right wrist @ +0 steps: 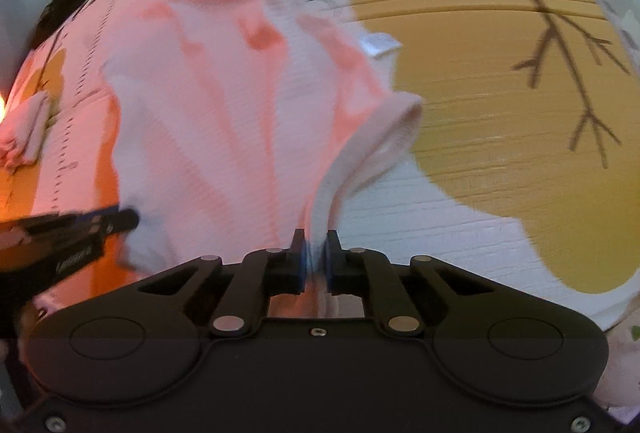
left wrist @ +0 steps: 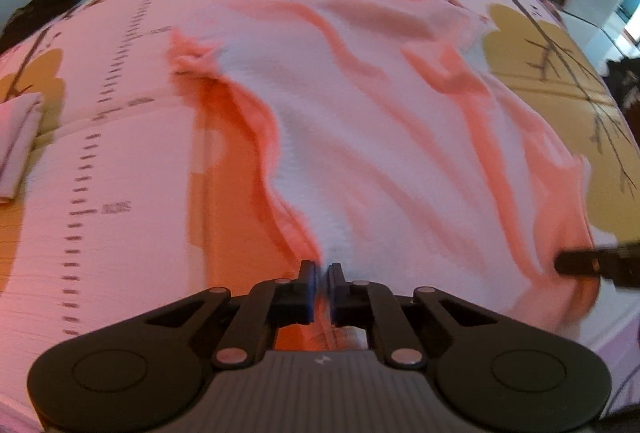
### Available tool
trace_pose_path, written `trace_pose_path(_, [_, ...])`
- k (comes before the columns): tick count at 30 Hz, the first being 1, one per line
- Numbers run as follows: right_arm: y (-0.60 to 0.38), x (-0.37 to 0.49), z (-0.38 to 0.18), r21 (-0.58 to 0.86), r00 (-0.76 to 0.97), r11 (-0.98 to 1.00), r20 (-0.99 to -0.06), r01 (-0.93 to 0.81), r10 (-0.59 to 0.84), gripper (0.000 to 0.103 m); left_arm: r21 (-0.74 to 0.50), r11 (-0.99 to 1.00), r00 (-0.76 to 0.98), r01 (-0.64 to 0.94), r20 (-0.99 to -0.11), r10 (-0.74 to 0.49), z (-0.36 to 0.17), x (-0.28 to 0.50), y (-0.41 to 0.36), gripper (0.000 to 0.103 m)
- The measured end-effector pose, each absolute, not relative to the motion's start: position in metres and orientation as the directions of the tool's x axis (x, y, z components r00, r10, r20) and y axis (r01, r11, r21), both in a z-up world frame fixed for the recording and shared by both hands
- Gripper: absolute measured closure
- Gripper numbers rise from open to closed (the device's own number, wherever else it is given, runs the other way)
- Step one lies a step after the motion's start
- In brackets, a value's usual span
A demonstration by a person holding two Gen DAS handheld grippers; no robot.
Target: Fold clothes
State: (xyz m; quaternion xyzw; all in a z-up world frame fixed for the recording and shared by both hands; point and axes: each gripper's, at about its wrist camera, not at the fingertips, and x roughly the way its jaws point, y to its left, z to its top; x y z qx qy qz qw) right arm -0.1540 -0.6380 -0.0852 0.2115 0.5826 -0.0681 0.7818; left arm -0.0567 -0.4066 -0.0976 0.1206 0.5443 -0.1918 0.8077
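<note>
Both tongs, the left gripper [left wrist: 323, 267] and right gripper [right wrist: 315, 235], clench the pink garment's [left wrist: 360, 113] near hem, likely for folding it away from them.

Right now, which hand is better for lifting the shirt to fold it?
Neither alone; probably both. The left gripper is shut on the shirt at its near edge, and the right gripper is shut on the ribbed hem. If one leads, right: its hem already looks raised off the mat.

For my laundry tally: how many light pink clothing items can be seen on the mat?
2. One spread pink garment lies mid-mat, its near edge pinched by both claws. One folded pink piece sits at the mat's left edge. Dark clothes beyond may hide others.
</note>
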Motion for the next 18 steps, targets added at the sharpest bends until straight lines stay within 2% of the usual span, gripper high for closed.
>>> trace_pose_path(7, [-0.587,-0.124,-0.080,0.318,0.257,0.899,-0.935,0.300,0.245,0.096,0.005,0.930,0.370,0.367,-0.918,-0.141,-0.090,-0.025,-0.377,0.095])
trace_pose_path(18, [-0.506,-0.109,-0.086,0.354,0.188,0.895,-0.932,0.272,0.312,0.096,0.019,0.947,0.386,0.320,-0.916,-0.111,-0.085,0.005,-0.328,0.095])
